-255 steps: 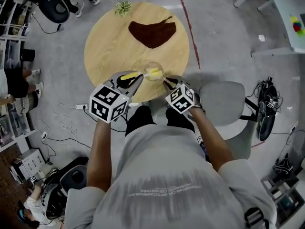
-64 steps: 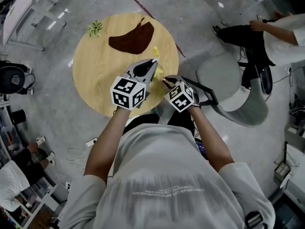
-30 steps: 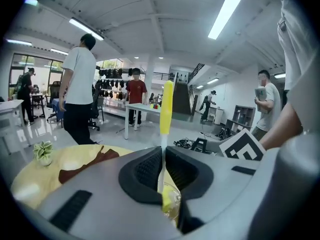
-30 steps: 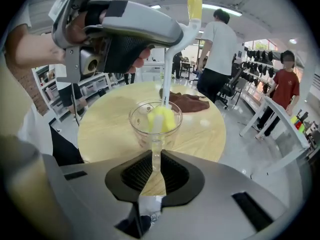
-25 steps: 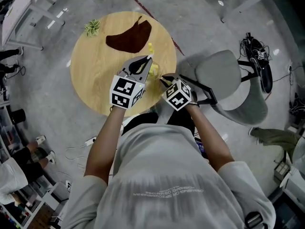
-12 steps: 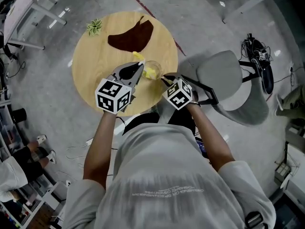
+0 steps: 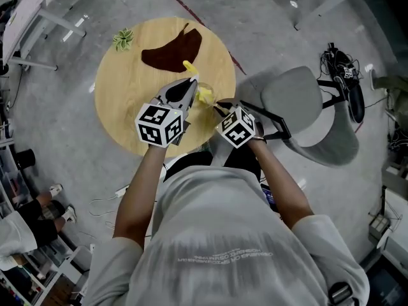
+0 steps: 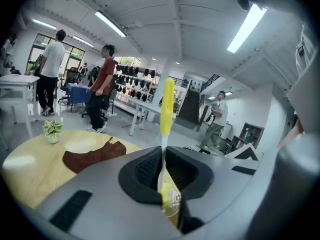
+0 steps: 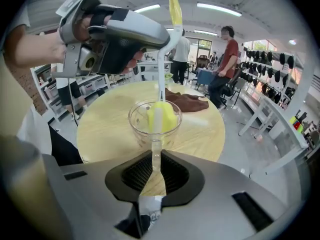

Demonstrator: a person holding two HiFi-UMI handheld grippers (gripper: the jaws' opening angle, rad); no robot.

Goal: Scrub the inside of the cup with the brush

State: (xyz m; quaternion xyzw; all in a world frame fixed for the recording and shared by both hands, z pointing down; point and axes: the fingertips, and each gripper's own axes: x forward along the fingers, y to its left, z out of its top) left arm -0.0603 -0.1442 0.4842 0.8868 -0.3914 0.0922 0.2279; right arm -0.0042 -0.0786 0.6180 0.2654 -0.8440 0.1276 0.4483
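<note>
A clear plastic cup (image 9: 155, 123) stands over the round wooden table (image 7: 127, 88), and my right gripper (image 9: 155, 165) is shut on its clear side handle. The brush's yellow sponge head (image 9: 161, 116) sits inside the cup. Its white stem runs up into my left gripper (image 8: 162, 176), which is shut on the brush (image 8: 166, 109); the yellow handle end points upward. In the head view the cup (image 7: 205, 95) lies between the left gripper (image 7: 190, 87) and the right gripper (image 7: 218, 106), near the table's right front edge.
A brown cloth (image 7: 171, 50) and a small potted plant (image 7: 122, 39) lie on the far half of the table. A grey chair (image 7: 306, 116) stands to the right. People (image 8: 102, 86) walk in the background, with cables and shelving on the floor around.
My left gripper has shifted slightly right and the brush handle has tipped away from me, its head staying in the cup. The right gripper and the cup have hardly moved.
</note>
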